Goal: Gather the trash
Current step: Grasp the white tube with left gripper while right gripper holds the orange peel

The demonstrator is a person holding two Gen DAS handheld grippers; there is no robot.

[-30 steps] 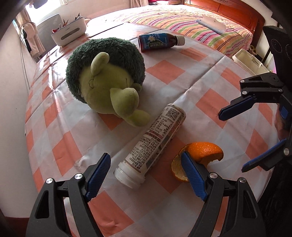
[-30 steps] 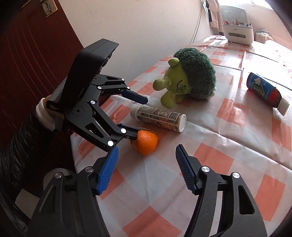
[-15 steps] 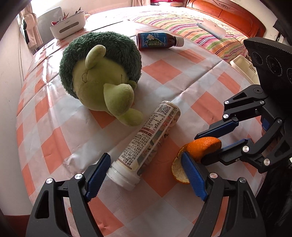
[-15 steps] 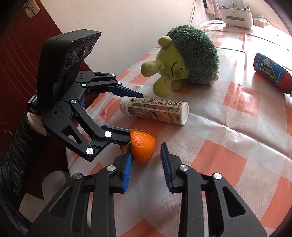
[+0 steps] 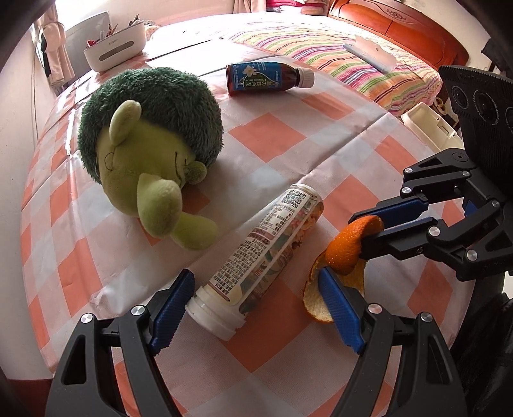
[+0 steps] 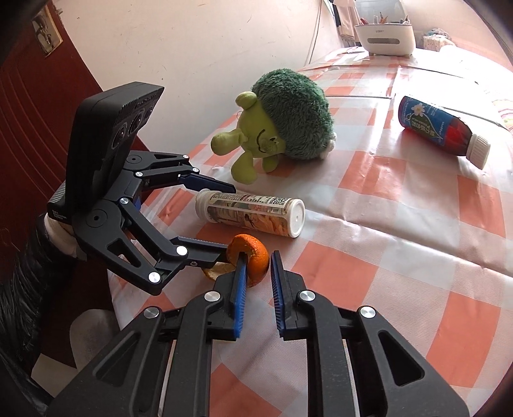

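Right hand-held gripper (image 5: 368,232) clamped tight on the orange peel (image 5: 346,247), right beside the white tube bottle (image 5: 266,256) lying on the checkered desk (image 5: 272,134). Left hand-held gripper (image 5: 256,311) wide open, straddling that bottle's cap end, gripping nothing. Green plush toy (image 5: 150,144) just behind the bottle, dark syrup bottle (image 5: 266,78) farther back, lying flat, well apart from it.

The tablecloth (image 5: 266,134) looks glossy and smooth, the green toy (image 5: 150,128) fuzzy plush, the orange peel (image 5: 348,247) dimpled, and the headboard (image 5: 394,25) at upper right polished wood.
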